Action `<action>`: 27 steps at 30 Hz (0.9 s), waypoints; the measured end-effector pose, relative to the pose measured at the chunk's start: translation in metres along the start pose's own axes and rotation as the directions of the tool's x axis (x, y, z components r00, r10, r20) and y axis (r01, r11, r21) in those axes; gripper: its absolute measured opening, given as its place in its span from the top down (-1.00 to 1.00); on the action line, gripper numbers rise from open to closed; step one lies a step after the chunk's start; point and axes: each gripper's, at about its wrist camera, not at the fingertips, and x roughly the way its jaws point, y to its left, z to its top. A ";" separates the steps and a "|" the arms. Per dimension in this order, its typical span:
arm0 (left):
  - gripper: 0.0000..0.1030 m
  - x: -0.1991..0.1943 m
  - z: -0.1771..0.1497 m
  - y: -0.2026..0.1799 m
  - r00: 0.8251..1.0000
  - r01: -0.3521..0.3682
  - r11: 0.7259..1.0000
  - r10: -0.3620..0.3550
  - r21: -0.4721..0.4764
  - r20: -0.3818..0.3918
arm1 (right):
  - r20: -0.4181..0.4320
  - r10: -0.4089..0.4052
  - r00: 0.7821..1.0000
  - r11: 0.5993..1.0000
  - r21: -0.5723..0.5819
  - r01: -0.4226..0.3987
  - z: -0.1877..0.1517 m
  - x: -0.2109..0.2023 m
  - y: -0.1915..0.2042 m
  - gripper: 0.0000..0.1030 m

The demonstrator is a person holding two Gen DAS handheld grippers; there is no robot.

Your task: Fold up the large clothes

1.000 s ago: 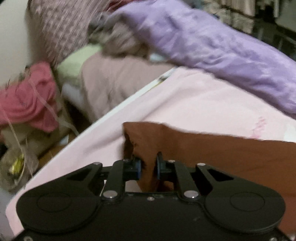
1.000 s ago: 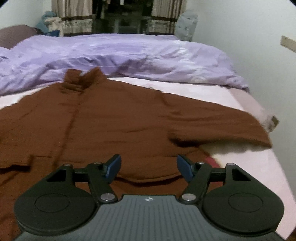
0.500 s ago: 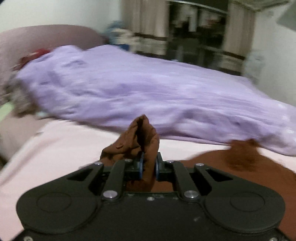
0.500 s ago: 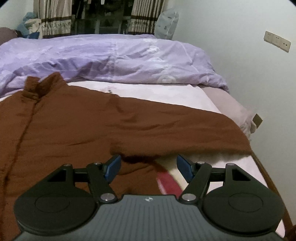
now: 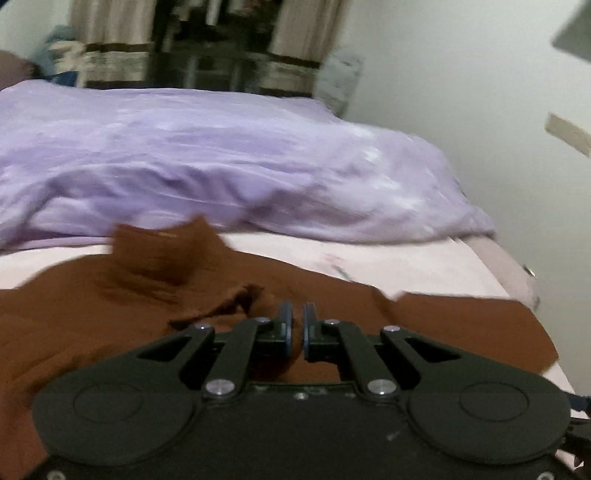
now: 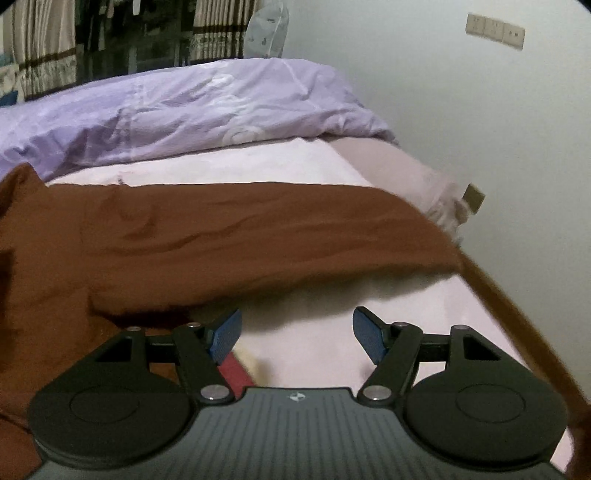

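A large brown shirt (image 5: 92,317) lies spread on the pink sheet (image 5: 388,262), its collar (image 5: 159,251) toward the duvet. My left gripper (image 5: 297,321) is shut on the crumpled end of the shirt's left sleeve (image 5: 229,299), which now lies over the shirt's body. In the right wrist view the other sleeve (image 6: 258,229) stretches flat toward the bed's right edge. My right gripper (image 6: 295,334) stands open just in front of that sleeve's lower edge, above bare pink sheet (image 6: 314,354), with nothing between its fingers.
A rumpled purple duvet (image 5: 221,158) fills the far half of the bed (image 6: 184,107). A wooden bed edge (image 6: 517,321) and a white wall with sockets (image 6: 495,29) close off the right side. A red patch (image 6: 234,371) shows beside the right gripper's left finger.
My left gripper has swung the sleeve from the bed's left edge across onto the shirt's body. My right gripper has slid right along the shirt toward the other sleeve and stayed open.
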 end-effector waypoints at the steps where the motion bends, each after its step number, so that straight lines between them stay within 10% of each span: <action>1: 0.94 0.010 -0.002 -0.016 1.000 0.000 1.000 0.000 0.025 -0.003 | 0.001 -0.002 1.000 1.000 -0.002 0.002 -0.001 0.001 -0.001 -0.57; 10: 1.00 0.045 -0.035 -0.075 0.987 0.145 0.987 -0.140 0.064 -0.075 | -0.054 0.029 0.998 0.997 0.076 -0.025 -0.001 0.021 -0.019 -0.57; 16: 0.98 0.102 -0.081 -0.071 0.984 0.060 0.993 -0.041 0.103 -0.175 | -0.098 0.018 0.995 0.997 0.070 -0.011 -0.005 0.028 -0.016 -0.57; 27: 0.62 0.052 -0.065 -0.053 0.991 0.067 0.993 -0.055 0.097 -0.124 | -0.089 0.029 0.996 0.997 0.079 -0.021 -0.002 0.024 -0.018 -0.59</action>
